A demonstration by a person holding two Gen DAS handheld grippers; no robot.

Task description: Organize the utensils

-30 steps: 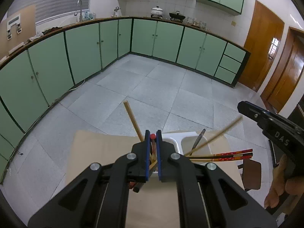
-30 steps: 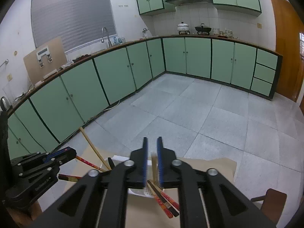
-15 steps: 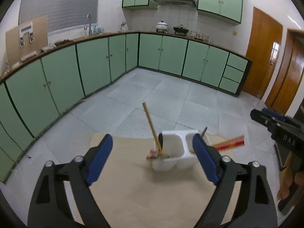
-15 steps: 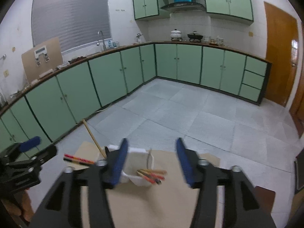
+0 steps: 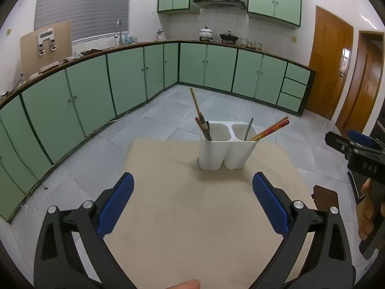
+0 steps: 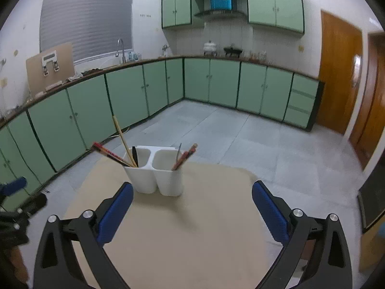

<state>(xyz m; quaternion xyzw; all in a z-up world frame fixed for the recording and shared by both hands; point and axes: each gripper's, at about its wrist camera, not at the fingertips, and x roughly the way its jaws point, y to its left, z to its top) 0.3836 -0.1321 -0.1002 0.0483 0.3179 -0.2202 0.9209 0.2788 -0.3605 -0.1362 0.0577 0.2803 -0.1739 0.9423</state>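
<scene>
A white two-compartment utensil holder stands upright at the far side of the beige table; it also shows in the right wrist view. Its left compartment holds a wooden stick and dark utensils. Its right compartment holds red chopsticks and a metal utensil. My left gripper is open and empty, well short of the holder. My right gripper is open and empty, also back from it. The right gripper shows at the right edge of the left wrist view.
Green kitchen cabinets line the far walls across a grey tiled floor. Wooden doors stand at the right. A dark chair seat sits by the table's right edge.
Both grippers were shut on utensils over the holder; they have opened, let the utensils drop into the compartments, and pulled back from the holder.
</scene>
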